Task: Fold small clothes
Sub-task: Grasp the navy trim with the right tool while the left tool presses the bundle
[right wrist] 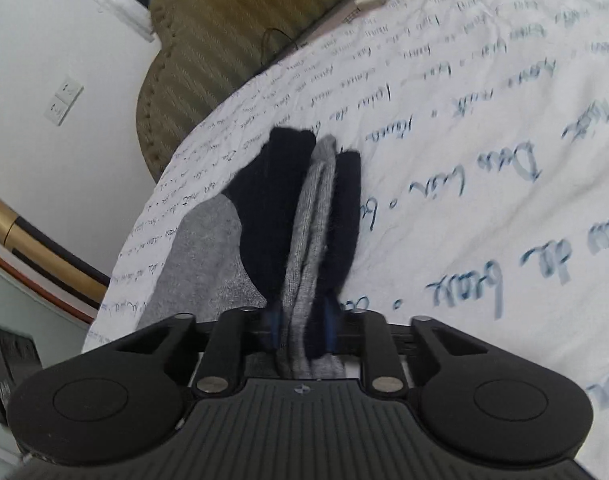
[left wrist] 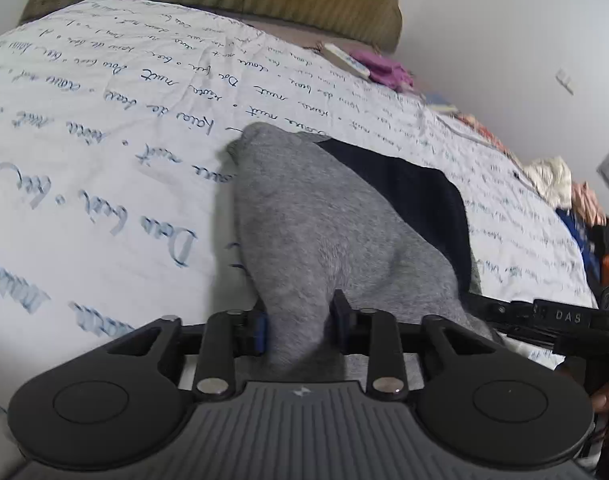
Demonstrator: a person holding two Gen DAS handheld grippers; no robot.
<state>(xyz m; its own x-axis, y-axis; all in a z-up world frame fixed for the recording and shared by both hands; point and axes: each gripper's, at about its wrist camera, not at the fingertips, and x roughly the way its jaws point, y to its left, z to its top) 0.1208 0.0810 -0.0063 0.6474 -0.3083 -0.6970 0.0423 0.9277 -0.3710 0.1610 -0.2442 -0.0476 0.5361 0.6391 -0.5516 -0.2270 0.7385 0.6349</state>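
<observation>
Risk first: the grey-and-navy sock (left wrist: 328, 216) is bunched unevenly in both grips. A sideways tug could slip a layer free and spoil the fold, more likely at the right, where several layers are stacked.

Left tool (left wrist: 300, 320): pressed together on the sock's grey end; fabric runs forward from the pads onto the bed (left wrist: 104, 140).

Right tool (right wrist: 302, 320): pinching gathered grey and navy layers of the sock (right wrist: 312, 216), which extends ahead over the printed sheet.

Right gripper (right wrist: 302, 326) clamped on socks
Grey-and-navy socks (right wrist: 304, 220) bunched between the jaws, bed sheet (right wrist: 484, 160) beyond them
</observation>
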